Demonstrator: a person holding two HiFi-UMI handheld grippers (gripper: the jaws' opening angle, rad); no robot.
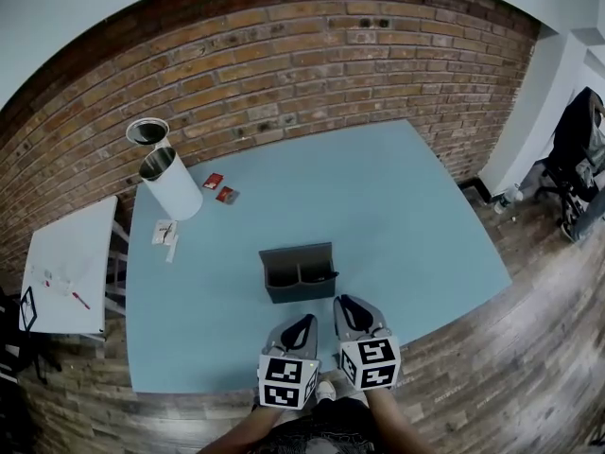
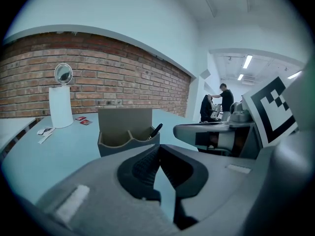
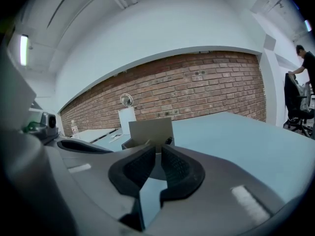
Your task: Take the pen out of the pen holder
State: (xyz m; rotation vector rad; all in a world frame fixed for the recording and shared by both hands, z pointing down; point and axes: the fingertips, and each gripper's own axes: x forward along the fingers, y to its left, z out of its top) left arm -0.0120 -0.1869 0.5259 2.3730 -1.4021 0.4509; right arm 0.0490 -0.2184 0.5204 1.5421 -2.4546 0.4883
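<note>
A dark grey pen holder (image 1: 299, 272) with two compartments stands upright near the middle of the light blue table (image 1: 397, 216). A black pen (image 2: 155, 130) leans in its right compartment, tip end poking over the rim; the same pen (image 3: 169, 140) shows in the right gripper view. Both grippers hover side by side just in front of the holder, near the table's front edge, apart from it. My left gripper (image 1: 304, 320) (image 2: 158, 149) has its pads meeting at the tips, with nothing held. My right gripper (image 1: 348, 301) (image 3: 158, 149) shows a narrow gap between its pads, and that gap is empty.
A white cylinder bin (image 1: 172, 185) with a round mirror (image 1: 147, 131) stands at the far left corner, red cards (image 1: 218, 187) and papers (image 1: 164, 233) beside it. A white side table (image 1: 66, 268) is left of the table. A brick wall (image 1: 312, 55) runs behind. A chair (image 1: 577, 149) stands far right.
</note>
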